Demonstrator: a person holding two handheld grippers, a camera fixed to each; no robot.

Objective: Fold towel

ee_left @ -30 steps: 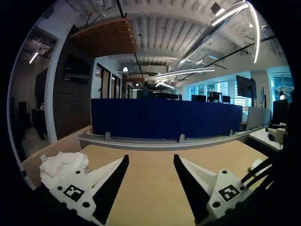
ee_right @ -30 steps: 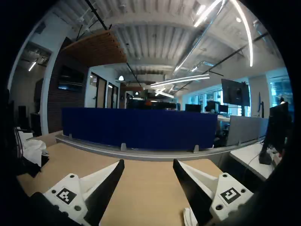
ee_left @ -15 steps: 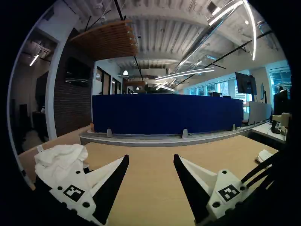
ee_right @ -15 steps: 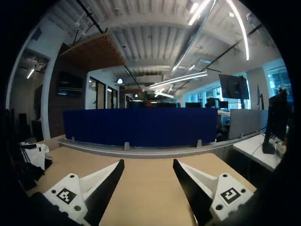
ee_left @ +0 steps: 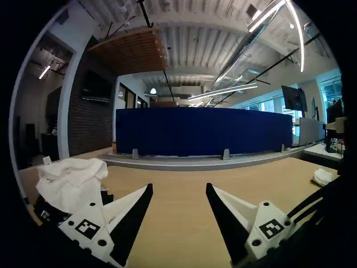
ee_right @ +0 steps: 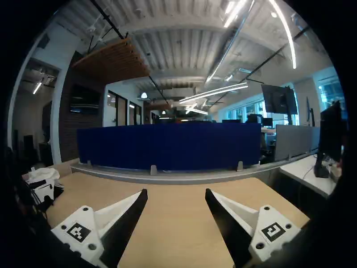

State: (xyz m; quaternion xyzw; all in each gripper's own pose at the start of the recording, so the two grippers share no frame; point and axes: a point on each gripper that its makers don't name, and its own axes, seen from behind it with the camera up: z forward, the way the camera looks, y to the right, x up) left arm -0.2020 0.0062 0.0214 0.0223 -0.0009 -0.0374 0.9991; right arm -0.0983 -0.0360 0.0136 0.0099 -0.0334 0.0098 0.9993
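The left tongs (ee_left: 178, 186) and right tongs (ee_right: 175, 192) are gaping empty over the surface (ee_left: 250, 174) while the crumpled white towel (ee_left: 71, 181), seemingly soft, light and floppy, is lying near left, inviting a corner pinch.

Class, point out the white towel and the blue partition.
White towel (ee_left: 71, 182): left gripper view, middle of the crumpled heap.
Blue partition (ee_left: 201, 131): left gripper view, centre of the panel.

Right tool (ee_right: 176, 192) spread wide above a wooden desk (ee_right: 175, 234), blue partition (ee_right: 169, 146) beyond

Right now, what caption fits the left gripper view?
Open left gripper above a wooden table, a crumpled white towel lying off to the left.
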